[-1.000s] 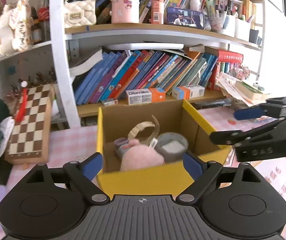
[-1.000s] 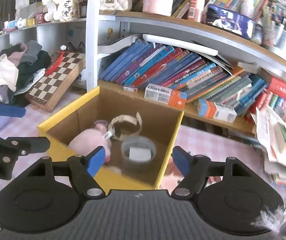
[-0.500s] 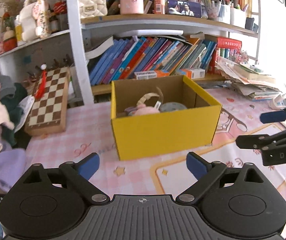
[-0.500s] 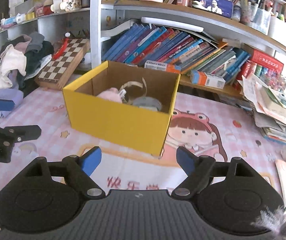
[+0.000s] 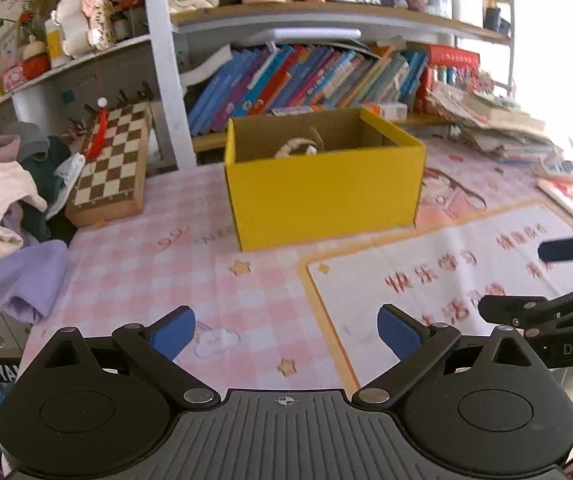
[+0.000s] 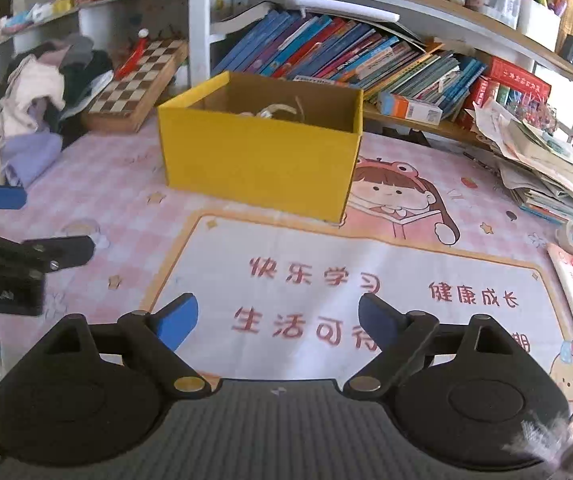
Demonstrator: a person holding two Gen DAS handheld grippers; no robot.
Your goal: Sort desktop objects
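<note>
Here the yellow box [image 5: 326,196] sits in the upper middle of both views on the pink checked desk [image 5: 134,272], its open top showing a cream looped band [image 5: 298,145] poking above the front wall; the rest of its contents are hidden from this angle. The left claw [image 5: 286,330] fills the bottom of its own view, blue pads spread wide and nothing between them, only bare desk cover beneath. The right claw [image 6: 277,320] is likewise empty at the bottom of its view, its jaws opening over the printed mat [image 6: 366,280] with red characters. Each claw shows at the edge of the other's view: the right one at the lower right of the left view, the left one at the left edge of the right view. A chessboard [image 5: 112,160] leans at the left of the box, near a heap of clothes [image 5: 10,216] at the far left of the frame. Behind the box, a row of slanted books [image 6: 346,56] fills the lower shelf, and a stack of papers [image 6: 542,164] lies at the right.
</note>
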